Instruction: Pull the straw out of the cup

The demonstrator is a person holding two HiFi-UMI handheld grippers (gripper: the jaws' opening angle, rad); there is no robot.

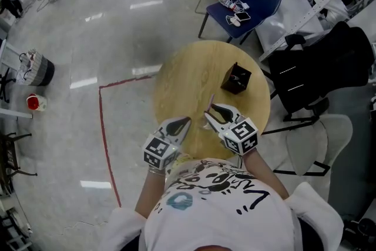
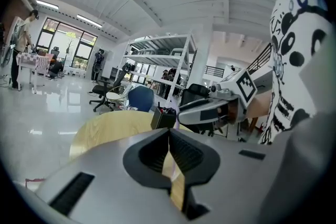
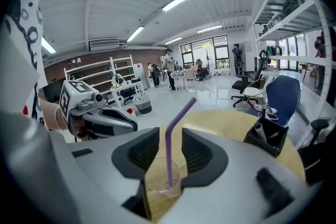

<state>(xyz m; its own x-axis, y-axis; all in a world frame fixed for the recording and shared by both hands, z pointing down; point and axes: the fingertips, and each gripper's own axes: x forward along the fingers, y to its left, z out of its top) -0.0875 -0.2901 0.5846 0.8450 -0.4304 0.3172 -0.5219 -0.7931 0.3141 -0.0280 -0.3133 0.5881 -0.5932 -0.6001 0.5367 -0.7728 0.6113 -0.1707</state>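
Right tongs point(image 3: 169, 136) flank one straw point(image 3: 177, 117) in one cup point(image 3: 156, 184).

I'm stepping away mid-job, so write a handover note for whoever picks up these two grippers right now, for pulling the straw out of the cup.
Left gripper: jaws shut on nothing, held near the table's near edge.
Right gripper: jaws open, one on each side of the purple straw, not yet clamped on it.
The straw stands in the clear cup on the round table.
Done: right gripper lined up on the straw.
Left: close on the straw and lift it out; the left gripper could probably steady the cup.
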